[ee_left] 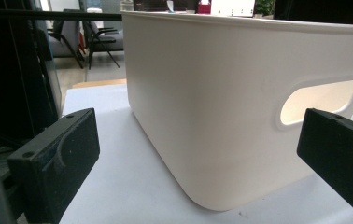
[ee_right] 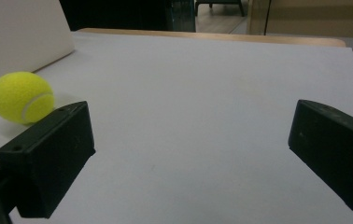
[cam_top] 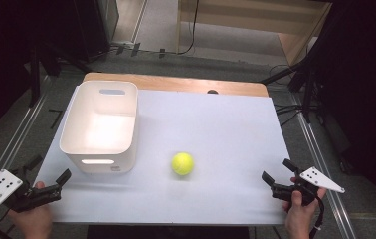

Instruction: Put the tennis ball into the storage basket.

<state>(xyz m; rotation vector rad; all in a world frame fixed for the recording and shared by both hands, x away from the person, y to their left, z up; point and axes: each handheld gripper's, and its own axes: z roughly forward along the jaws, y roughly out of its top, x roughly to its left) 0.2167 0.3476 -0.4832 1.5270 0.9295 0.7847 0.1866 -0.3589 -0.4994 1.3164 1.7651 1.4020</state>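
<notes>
From above, your left gripper and right gripper sit at the table's near corners, jaws wide, holding nothing; tennis ball just right of white bin. Left gripper view: bin close ahead. Right gripper view: ball far left.

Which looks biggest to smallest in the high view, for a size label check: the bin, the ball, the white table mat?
1. mat, by far the largest.
2. bin, covering the mat's left part.
3. ball, the smallest, lying just right of the bin.
All three sit at similar depth, so the order is safe.
</notes>
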